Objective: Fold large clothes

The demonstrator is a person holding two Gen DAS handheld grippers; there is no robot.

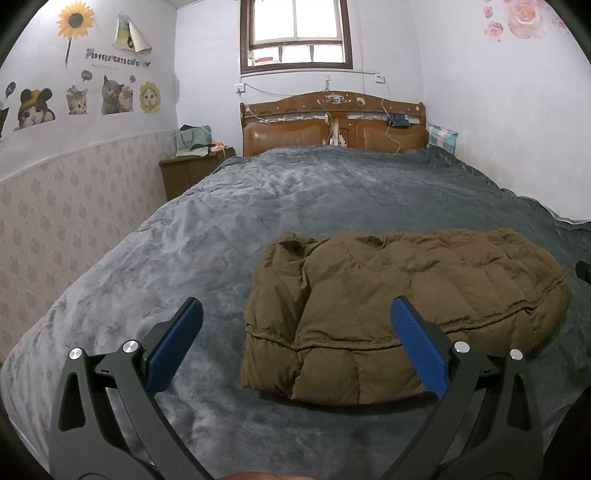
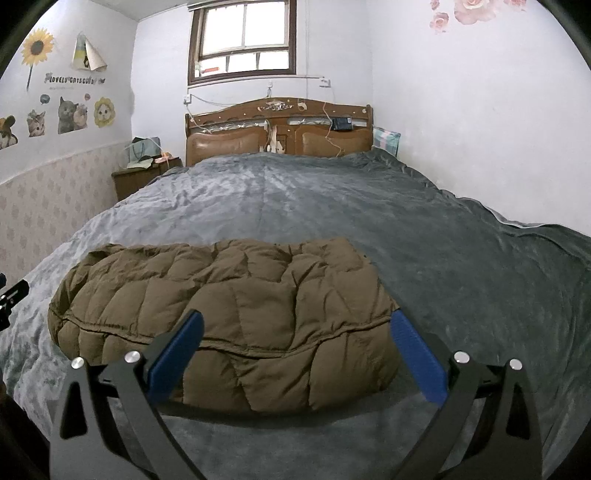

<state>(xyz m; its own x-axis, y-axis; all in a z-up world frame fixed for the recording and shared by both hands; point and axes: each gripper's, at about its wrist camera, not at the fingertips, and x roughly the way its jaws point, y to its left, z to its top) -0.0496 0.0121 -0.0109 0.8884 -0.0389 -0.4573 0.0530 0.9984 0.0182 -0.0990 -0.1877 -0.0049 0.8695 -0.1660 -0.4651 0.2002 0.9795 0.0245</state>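
Note:
A brown quilted puffer jacket [image 1: 399, 306] lies folded into a thick bundle on the grey bedspread [image 1: 229, 229]. My left gripper [image 1: 295, 314] is open, its blue pads wide apart just in front of the bundle's left end, holding nothing. In the right wrist view the same jacket [image 2: 229, 306] fills the lower middle. My right gripper [image 2: 295, 321] is open too, its pads spread before the bundle's right half, touching nothing that I can make out. A dark bit of the other gripper [image 2: 11, 299] shows at the far left edge.
The bed runs back to a wooden headboard [image 1: 332, 122] under a window [image 1: 295, 33]. A bedside cabinet [image 1: 188, 173] with bags stands at the left. A pillow [image 1: 443, 136] leans at the back right. Walls close in on both sides.

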